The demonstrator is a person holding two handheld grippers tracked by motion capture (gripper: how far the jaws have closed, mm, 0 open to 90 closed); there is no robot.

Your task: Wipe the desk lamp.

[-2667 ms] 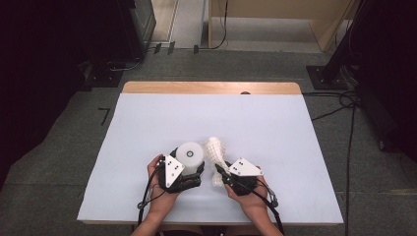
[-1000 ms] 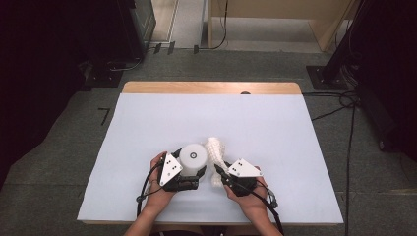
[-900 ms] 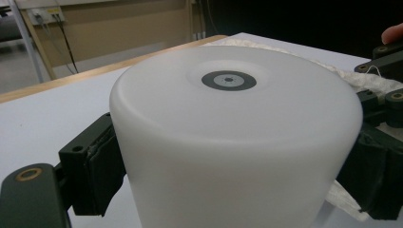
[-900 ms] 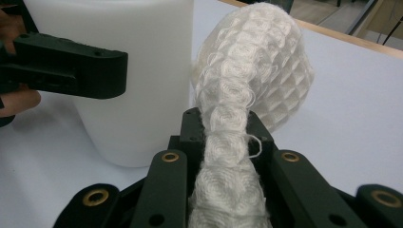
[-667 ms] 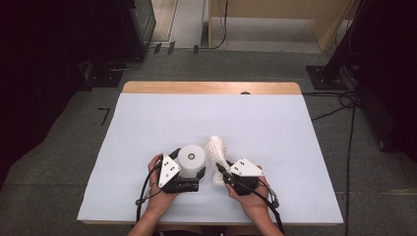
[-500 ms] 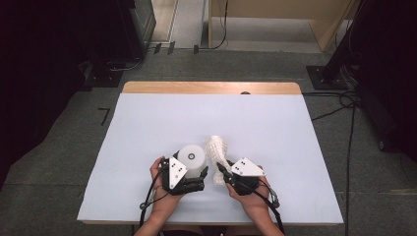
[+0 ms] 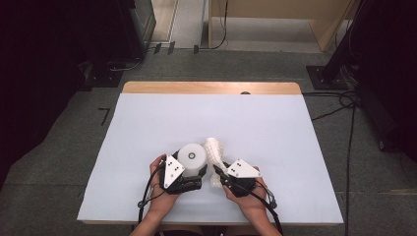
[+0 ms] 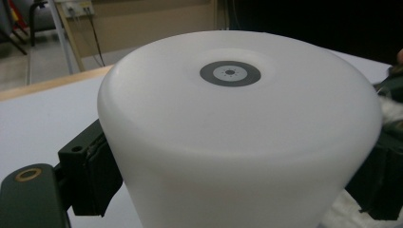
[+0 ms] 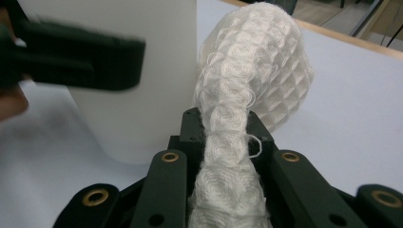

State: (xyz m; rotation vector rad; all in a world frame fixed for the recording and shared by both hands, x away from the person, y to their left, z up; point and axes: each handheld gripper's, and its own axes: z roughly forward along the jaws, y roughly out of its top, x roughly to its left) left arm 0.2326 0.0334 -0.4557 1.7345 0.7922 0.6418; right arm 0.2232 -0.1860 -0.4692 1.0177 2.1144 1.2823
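Note:
A white plastic cylinder [image 7: 192,157] with a grey round mark on its top [image 8: 230,73] stands on the near middle of the pale table [image 7: 147,123]. My left gripper [image 7: 190,173] is shut on it, a black pad [image 8: 90,175] pressing each side. Just right of the cylinder lies a white waffle-textured cloth [image 7: 215,152], bunched into a rounded lump. My right gripper [image 7: 220,171] is shut on the cloth's near end [image 9: 228,156], which runs pinched between the two jaws. In the right gripper view the cylinder [image 9: 138,114] stands close to the cloth's left, with the left gripper's jaw [image 9: 81,61] across it.
A wooden strip [image 7: 211,87] borders the table's far edge. Beyond it are dark floor, cables [image 7: 344,103] at the right and dark equipment [image 7: 133,24] at the back left. Bare tabletop lies to the left, right and far side of both hands.
The left hand and forearm have shifted slightly while keeping hold of the cylinder. The right gripper and the cloth have stayed where they were.

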